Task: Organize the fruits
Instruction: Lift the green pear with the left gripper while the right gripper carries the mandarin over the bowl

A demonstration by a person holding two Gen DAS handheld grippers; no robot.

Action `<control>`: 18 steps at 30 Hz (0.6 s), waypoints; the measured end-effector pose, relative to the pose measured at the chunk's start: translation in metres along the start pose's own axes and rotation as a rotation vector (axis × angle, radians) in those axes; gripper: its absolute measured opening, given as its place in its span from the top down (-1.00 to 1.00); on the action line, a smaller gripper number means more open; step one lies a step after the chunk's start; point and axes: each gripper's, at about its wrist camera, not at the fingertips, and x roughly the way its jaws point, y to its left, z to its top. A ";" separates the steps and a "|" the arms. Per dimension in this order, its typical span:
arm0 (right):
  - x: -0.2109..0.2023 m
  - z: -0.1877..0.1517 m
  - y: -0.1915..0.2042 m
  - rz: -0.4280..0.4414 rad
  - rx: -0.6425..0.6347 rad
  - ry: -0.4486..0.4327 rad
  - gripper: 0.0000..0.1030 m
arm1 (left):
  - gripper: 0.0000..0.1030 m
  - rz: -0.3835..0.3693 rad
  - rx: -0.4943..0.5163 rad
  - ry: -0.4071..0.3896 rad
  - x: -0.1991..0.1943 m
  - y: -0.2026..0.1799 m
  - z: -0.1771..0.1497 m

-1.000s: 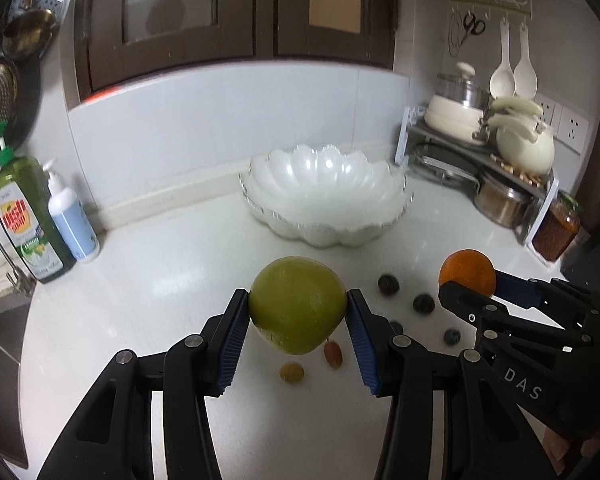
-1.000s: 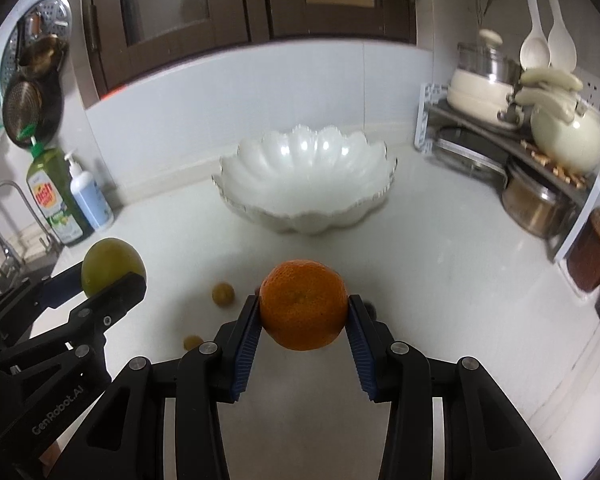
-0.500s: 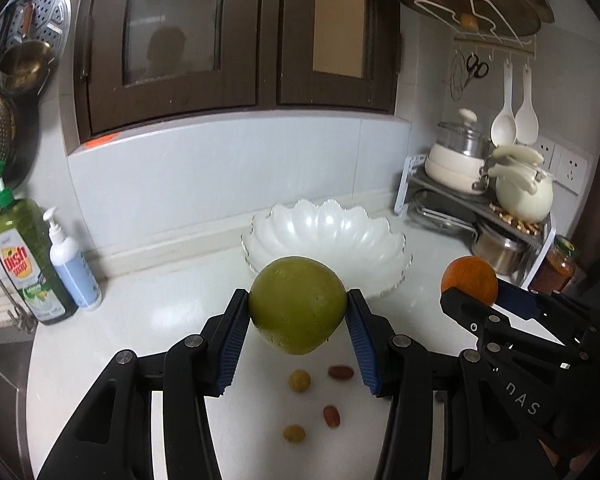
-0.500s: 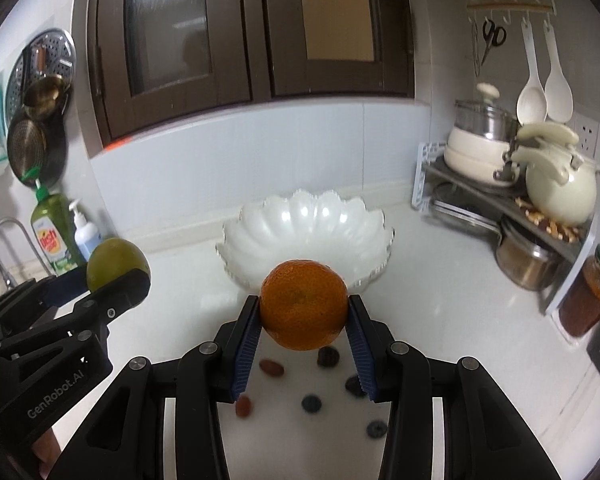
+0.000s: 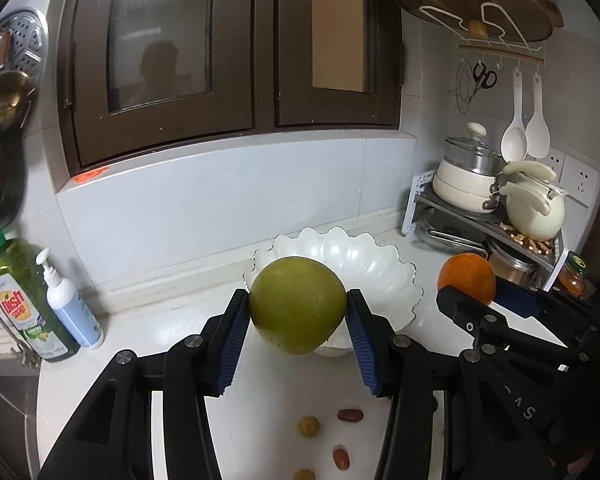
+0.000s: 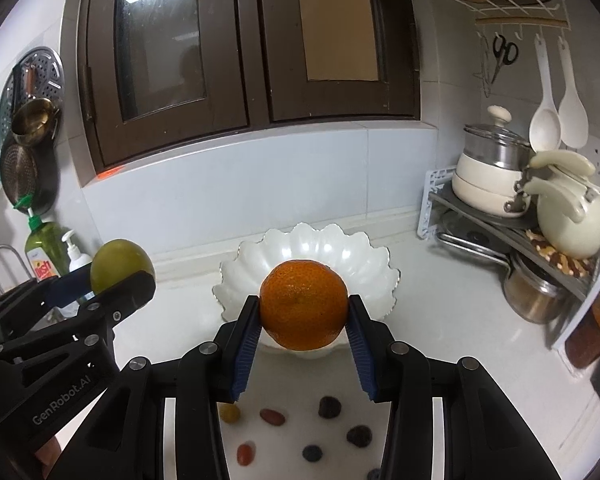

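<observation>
While both round, firm fruits could roll, each gripper clamps its widest middle — left gripper (image 5: 298, 312) the green citrus (image 5: 297, 305), right gripper (image 6: 303, 312) the orange (image 6: 303, 305).

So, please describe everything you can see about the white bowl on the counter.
The white bowl looks glossy, like ceramic or glass, with a scalloped, petal-shaped rim. It stands upright on the white counter near the back wall. What shows of its inside looks empty; the fruits held in front hide part of it. Nothing visibly touches it.
</observation>
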 end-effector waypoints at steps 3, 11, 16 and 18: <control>0.010 0.008 -0.001 -0.007 -0.007 0.005 0.15 | 0.06 0.011 0.008 0.004 0.009 -0.001 0.008; 0.034 0.032 -0.010 -0.002 -0.007 0.033 0.15 | 0.06 0.002 0.022 0.042 0.038 -0.005 0.029; 0.059 0.047 -0.015 -0.010 -0.017 0.077 0.15 | 0.06 0.007 0.033 0.073 0.061 -0.008 0.043; 0.070 0.051 -0.018 -0.011 -0.014 0.099 0.15 | 0.06 0.005 0.031 0.090 0.070 -0.008 0.049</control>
